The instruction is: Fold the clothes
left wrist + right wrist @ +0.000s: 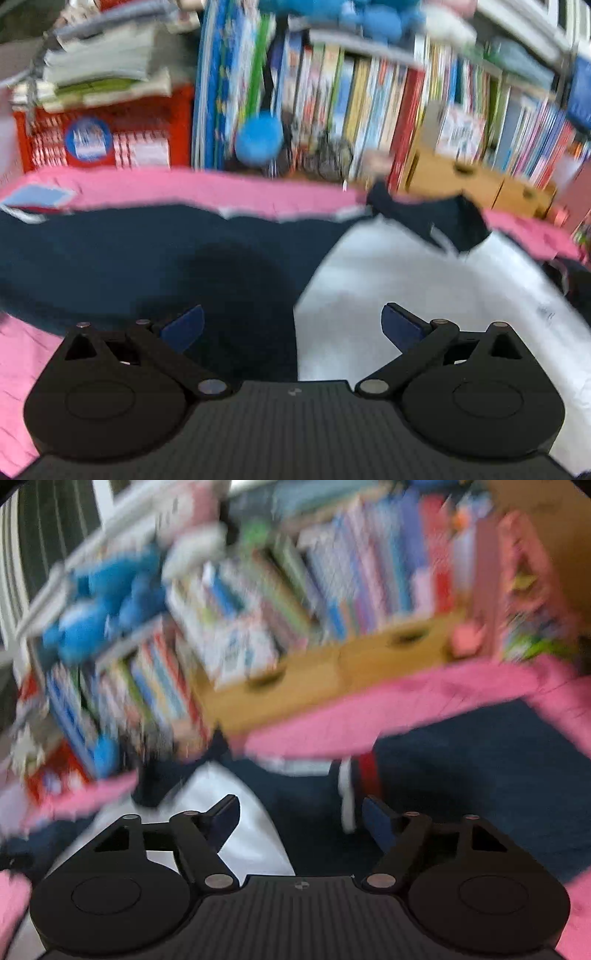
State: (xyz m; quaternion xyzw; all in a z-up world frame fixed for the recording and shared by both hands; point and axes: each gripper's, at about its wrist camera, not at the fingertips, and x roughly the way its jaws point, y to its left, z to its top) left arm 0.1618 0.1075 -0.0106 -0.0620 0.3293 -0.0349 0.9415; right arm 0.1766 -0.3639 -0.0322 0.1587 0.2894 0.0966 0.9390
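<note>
A navy and white garment lies spread on a pink bedsheet (207, 186). In the left wrist view its navy part (147, 258) is on the left and its white part (424, 280) on the right, with a navy sleeve (443, 221) stretched out at the far right. My left gripper (291, 326) is open and empty just above the seam between navy and white. In the right wrist view the white part (240, 812) is left and the navy part (480, 760) right, with a red and white stripe (354, 779). My right gripper (301, 818) is open and empty above it. Both views are blurred.
A bookshelf full of books (388, 96) stands right behind the bed, with a wooden drawer box (461, 177), a red crate (110, 133) under stacked papers, and blue plush toys (103, 602). The pink sheet (406, 709) runs along the shelf.
</note>
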